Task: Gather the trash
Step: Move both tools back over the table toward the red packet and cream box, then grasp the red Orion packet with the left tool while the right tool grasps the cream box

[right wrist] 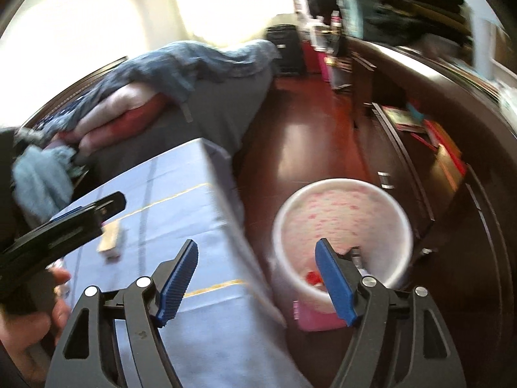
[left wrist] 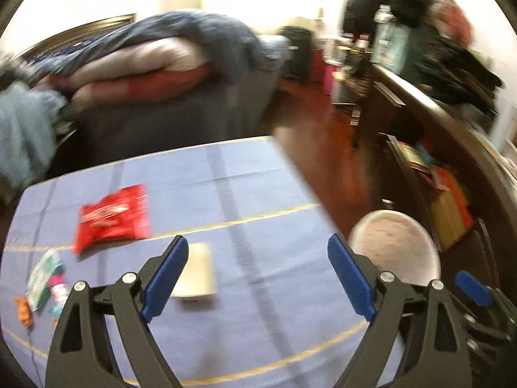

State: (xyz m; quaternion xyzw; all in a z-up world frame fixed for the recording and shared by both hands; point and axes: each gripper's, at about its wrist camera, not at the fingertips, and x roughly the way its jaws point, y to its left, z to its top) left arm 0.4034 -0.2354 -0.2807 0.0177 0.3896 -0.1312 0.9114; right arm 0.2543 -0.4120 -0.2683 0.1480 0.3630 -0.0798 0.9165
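Red wrapper (left wrist: 113, 218) and a tan box (left wrist: 197, 271) lie on the bench (left wrist: 258, 177) ahead of my left hand-held gripper (left wrist: 258, 274), which is spread wide, holding nothing. Over the bin (right wrist: 342, 220) beside the bench, my right hand-held gripper (right wrist: 257, 279) gapes empty too; I judge I'm between pickups, so next I close on the box.
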